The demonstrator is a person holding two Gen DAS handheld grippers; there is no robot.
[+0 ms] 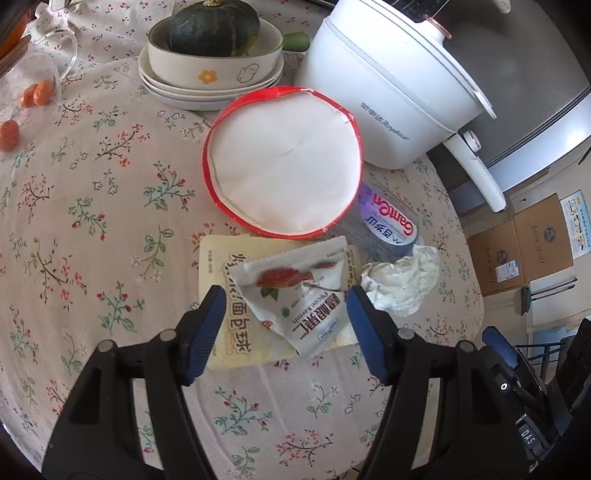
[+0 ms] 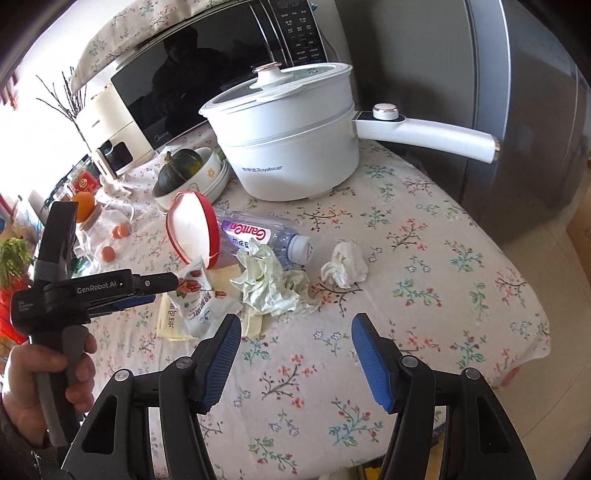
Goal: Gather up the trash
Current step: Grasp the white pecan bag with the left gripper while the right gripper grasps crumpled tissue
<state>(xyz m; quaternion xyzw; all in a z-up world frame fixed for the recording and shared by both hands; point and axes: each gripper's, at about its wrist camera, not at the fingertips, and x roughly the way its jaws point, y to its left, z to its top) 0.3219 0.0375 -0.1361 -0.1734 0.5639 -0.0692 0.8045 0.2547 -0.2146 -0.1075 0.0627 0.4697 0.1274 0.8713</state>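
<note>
Trash lies on the floral tablecloth [image 1: 92, 221]. A white pecan snack packet [image 1: 303, 295] lies on a flat yellow wrapper [image 1: 229, 332]. My left gripper [image 1: 284, 302] is open, its blue pads on either side of the packet, close above it. Behind are a red-rimmed paper bowl [image 1: 284, 162] on its side, a plastic bottle [image 1: 391, 221] and crumpled paper [image 1: 402, 280]. In the right wrist view my right gripper [image 2: 295, 332] is open and empty above bare cloth, short of the crumpled paper [image 2: 269, 284] and a white tissue ball [image 2: 345, 267]. The left gripper [image 2: 147, 291] shows at the packet [image 2: 195, 295].
A white electric pot [image 2: 295, 158] with a long handle stands at the back. Stacked bowls hold a dark squash [image 1: 214, 29]. A microwave [image 2: 207, 74] stands behind. Small orange fruits [image 1: 37, 92] lie at left. The table edge [image 2: 535, 332] falls off at right.
</note>
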